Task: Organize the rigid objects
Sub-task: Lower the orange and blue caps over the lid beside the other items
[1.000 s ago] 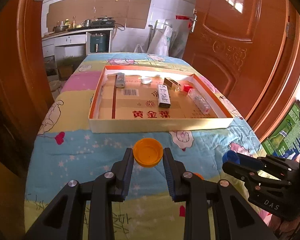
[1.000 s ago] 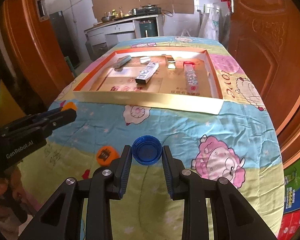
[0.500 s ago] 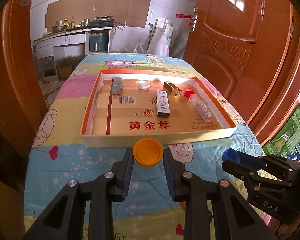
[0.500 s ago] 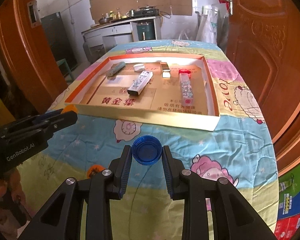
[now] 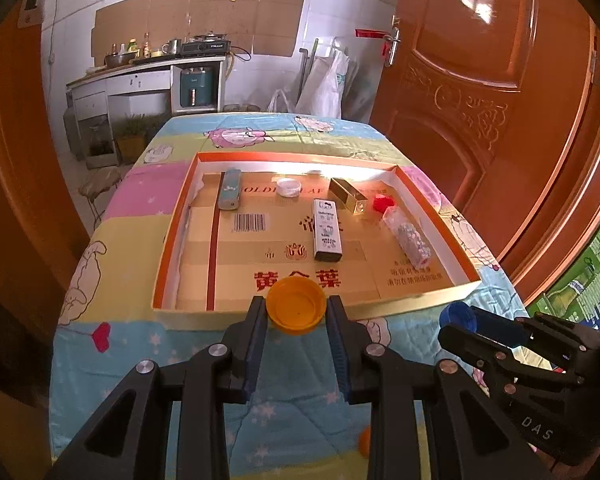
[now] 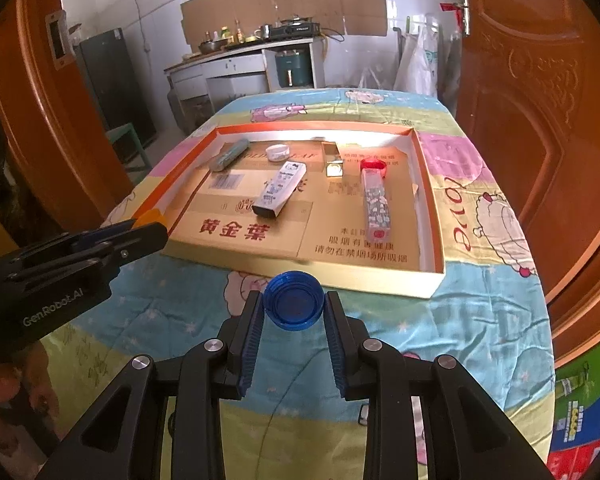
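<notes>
Holding an orange cap (image 5: pixel 296 311) tight, the left fingers (image 5: pixel 262 344) near the cardboard tray (image 5: pixel 432 298); right fingers (image 6: pixel 252 340) squeeze a blue cap (image 6: pixel 293 305). Either cap could slip out and roll away.

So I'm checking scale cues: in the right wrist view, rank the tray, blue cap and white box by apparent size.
1. tray
2. blue cap and white box: look alike; the cap sits nearer the camera, so unsure.
</notes>
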`<state>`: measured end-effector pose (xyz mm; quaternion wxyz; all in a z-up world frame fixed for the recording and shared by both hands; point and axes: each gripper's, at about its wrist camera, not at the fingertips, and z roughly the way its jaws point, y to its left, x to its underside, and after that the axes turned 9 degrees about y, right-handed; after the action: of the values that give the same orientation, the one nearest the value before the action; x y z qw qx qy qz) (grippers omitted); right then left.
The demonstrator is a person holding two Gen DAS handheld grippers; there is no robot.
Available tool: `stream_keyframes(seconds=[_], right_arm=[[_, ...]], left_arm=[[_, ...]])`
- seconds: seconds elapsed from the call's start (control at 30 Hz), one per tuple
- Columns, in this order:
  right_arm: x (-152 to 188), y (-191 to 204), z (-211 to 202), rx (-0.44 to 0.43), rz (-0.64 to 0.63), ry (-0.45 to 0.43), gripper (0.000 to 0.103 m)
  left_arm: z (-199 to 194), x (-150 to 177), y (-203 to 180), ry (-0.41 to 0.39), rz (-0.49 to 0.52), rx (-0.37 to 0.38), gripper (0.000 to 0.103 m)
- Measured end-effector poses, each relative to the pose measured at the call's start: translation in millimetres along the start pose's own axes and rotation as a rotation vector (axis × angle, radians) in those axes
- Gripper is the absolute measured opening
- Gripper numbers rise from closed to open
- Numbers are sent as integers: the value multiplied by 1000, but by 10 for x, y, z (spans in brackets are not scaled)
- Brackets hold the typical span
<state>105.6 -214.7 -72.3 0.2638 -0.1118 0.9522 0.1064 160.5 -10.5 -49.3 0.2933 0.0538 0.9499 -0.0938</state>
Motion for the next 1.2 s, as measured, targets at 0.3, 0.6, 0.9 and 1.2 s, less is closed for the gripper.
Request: stream_keyframes(seconds=[0.3, 0.6, 0.9, 1.2], right_arm=[[-223, -22, 63, -2, -12, -11, 31], [-406, -30, 131, -15, -20, -25, 31], [-570, -59, 219, -21, -22, -35, 31], [-640, -109, 302, -26, -15, -32, 31]], left_arm=[[78, -144, 16, -3, -6, 2, 30], [210, -336, 38, 1, -7, -7, 30], [330, -464, 55, 2, -7, -5, 30], [428, -555, 68, 9, 1, -11, 30]])
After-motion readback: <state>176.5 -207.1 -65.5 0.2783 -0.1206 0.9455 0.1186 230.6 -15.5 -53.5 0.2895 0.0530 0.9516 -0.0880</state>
